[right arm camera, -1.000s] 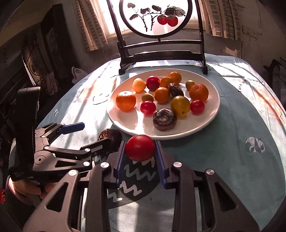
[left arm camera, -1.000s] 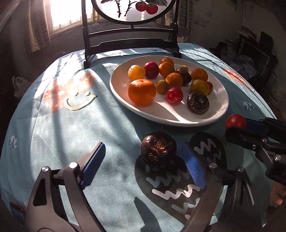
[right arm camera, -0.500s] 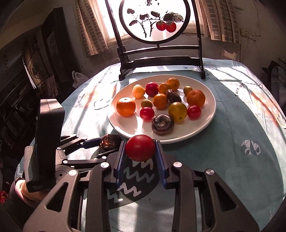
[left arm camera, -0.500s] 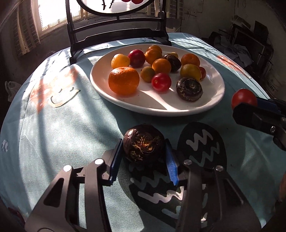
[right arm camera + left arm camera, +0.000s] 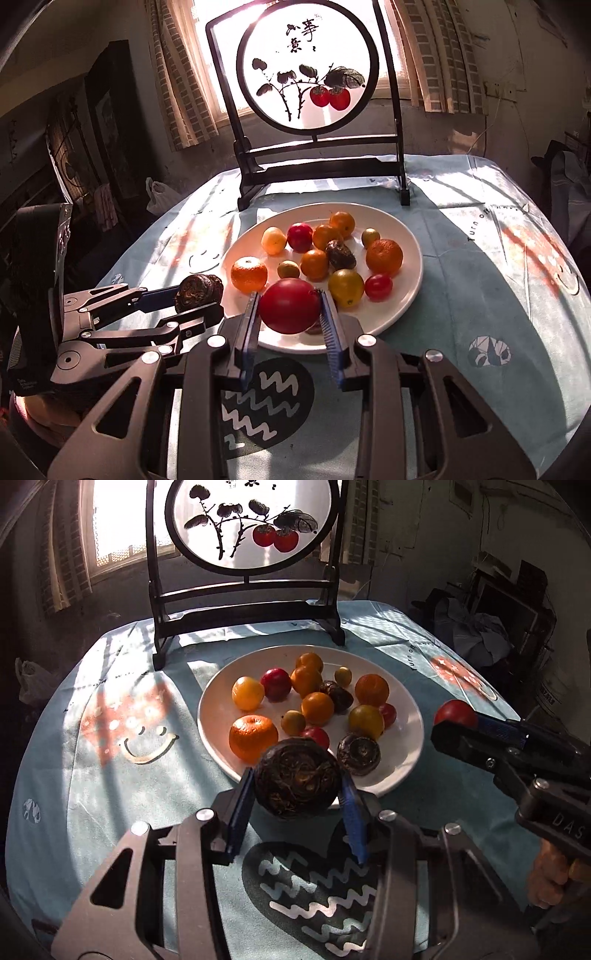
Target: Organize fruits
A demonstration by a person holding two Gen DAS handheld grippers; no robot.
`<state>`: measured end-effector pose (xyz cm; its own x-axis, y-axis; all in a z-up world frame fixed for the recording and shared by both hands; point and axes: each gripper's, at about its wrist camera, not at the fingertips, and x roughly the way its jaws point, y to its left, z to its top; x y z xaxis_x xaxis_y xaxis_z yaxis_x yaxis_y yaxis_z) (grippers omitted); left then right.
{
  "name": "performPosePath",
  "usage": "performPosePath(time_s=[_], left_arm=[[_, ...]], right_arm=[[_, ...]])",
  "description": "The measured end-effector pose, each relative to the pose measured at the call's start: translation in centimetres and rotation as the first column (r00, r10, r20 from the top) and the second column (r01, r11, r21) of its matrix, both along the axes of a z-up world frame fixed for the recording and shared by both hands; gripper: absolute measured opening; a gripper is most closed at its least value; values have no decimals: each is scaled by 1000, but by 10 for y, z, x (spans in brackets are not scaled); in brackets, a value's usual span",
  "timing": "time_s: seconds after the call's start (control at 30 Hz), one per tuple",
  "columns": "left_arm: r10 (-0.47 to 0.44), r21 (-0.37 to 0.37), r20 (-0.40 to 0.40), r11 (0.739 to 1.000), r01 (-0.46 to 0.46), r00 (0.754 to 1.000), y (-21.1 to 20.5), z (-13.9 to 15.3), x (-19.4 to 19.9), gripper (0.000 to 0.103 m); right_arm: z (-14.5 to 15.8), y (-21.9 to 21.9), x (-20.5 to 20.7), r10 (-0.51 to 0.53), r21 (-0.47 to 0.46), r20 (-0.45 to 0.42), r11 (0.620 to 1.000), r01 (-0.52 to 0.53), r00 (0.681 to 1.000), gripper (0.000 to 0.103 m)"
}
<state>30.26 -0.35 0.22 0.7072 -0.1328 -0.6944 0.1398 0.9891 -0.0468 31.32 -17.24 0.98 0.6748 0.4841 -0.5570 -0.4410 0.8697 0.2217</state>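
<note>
Left wrist view: sits behind its own fingers, angled down across the table (image 5: pixel 110 775) toward the window; the plate (image 5: pixel 406 716) lies just ahead, close. The right gripper (image 5: pixel 456 716) enters from this view's right edge.

Right wrist view: same downward tilt, same facing, set to the other side; the left gripper (image 5: pixel 199 295) enters from its left edge.

Shared: plate (image 5: pixel 410 236), painted screen (image 5: pixel 251 524) (image 5: pixel 306 70), tablecloth, window.
</note>
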Motion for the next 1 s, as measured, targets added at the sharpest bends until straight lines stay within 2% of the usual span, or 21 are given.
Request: performPosePath(time_s=[0.17, 0.37, 0.4, 0.43, 0.47, 0.5, 0.53, 0.7, 0.73, 0.77, 0.8, 0.83, 0.93, 1.0], left_arm=[[27, 9, -4, 1000, -27, 1000, 1, 6, 46, 45], [49, 31, -51, 998, -48, 997, 0, -13, 84, 46], [59, 40, -60, 998, -56, 996, 0, -16, 86, 47], [72, 51, -56, 996, -70, 996, 0, -17, 85, 59], [89, 65, -44, 994, -86, 995, 0, -15, 82, 70], [107, 79, -19, 991, -106, 994, 1, -12, 77, 88], [123, 93, 7, 988, -123, 992, 1, -8, 70, 93], [113, 106, 35, 988, -116, 993, 0, 15, 30, 98], [110, 106, 44, 988, -114, 993, 0, 19, 19, 99], [110, 101, 51, 988, -115, 993, 0, 22, 7, 101], [110, 91, 57, 989, -115, 992, 1, 25, -5, 101], [106, 82, 60, 990, -111, 993, 1, 28, -18, 101], [105, 56, 58, 993, -109, 993, 3, 31, -51, 101], [107, 39, 53, 993, -109, 993, 4, 30, -71, 101]], right_arm=[[-1, -3, 37, -23, 15, -14, 1000, 23, 1000, 33], [-24, 10, 71, -20, -37, -48, 999, 18, 999, 33], [-27, 11, 74, -21, -43, -54, 999, 19, 998, 34], [-30, 11, 76, -23, -52, -62, 998, 20, 998, 42], [-31, 11, 76, -26, -60, -67, 998, 22, 997, 57], [-30, 11, 73, -33, -65, -62, 997, 29, 998, 62], [-27, 9, 69, -39, -65, -46, 997, 36, 998, 63], [-9, 0, 33, -11, -97, -34, 995, 8, 999, 70], [-5, -3, 22, -9, -96, -32, 995, 6, 999, 78], [-3, -6, 10, -6, -99, -28, 995, 3, 1000, 91], [-1, -9, -3, -4, -107, -17, 994, 3, 1000, 99], [2, -11, -16, -6, -117, 2, 993, 7, 1000, 102], [4, -16, -52, 3, -151, 32, 988, 1, 999, 102], [5, -22, -72, 1, -142, 30, 990, 3, 1000, 102]])
